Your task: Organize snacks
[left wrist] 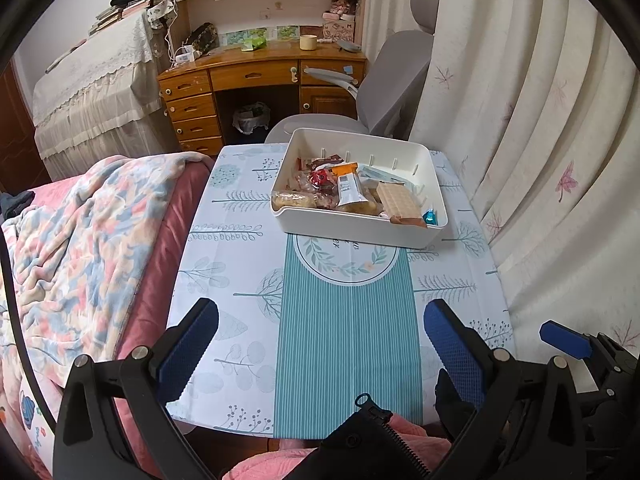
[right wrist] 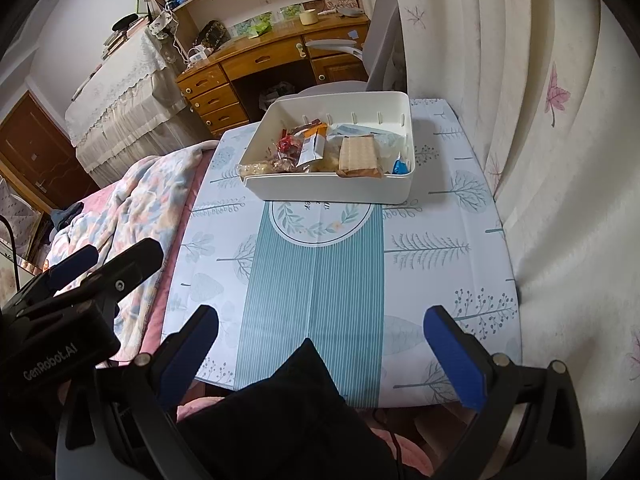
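- Snacks (left wrist: 352,192) fill the white bin (left wrist: 400,238) at the far end of your desk (left wrist: 240,280), packets heaped together: a tan wafer block (left wrist: 398,200), a small blue wrapper (left wrist: 431,217) in the near right corner.
- Your left claw (left wrist: 320,344) is spread wide, holding nothing, over the desk's near edge.
- Your right claw (right wrist: 320,344) is equally wide and empty.
- Only the right wrist view shows the brown door (right wrist: 40,152) (far left); each view catches the other claw at its margin.
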The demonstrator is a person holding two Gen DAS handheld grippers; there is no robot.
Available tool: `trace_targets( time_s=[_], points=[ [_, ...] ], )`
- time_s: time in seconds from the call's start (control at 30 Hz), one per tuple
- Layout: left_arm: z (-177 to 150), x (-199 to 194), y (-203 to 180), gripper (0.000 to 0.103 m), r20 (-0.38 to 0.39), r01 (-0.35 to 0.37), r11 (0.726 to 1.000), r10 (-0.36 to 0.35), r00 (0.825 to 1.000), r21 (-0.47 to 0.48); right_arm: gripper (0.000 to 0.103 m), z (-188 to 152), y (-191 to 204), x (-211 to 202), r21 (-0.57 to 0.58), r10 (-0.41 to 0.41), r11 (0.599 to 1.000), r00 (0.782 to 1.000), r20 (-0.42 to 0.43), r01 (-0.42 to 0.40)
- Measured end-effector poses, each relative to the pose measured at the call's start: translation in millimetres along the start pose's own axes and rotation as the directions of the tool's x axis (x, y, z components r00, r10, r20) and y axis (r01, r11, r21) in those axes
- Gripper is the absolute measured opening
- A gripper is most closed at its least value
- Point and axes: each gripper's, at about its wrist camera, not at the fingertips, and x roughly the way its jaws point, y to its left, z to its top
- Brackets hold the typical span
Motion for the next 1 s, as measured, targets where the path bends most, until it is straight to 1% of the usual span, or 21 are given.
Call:
trace_targets(
  time_s=[1.0],
  points=[
    [0.9, 0.7, -1.3, 0.102, -0.001, -0.001, 1.0, 0.001, 1.0, 0.002, 0.103, -1.5, -1.3, 2.4, 0.003, 0.0, 1.0, 1.0, -0.005, 0.0]
  ],
)
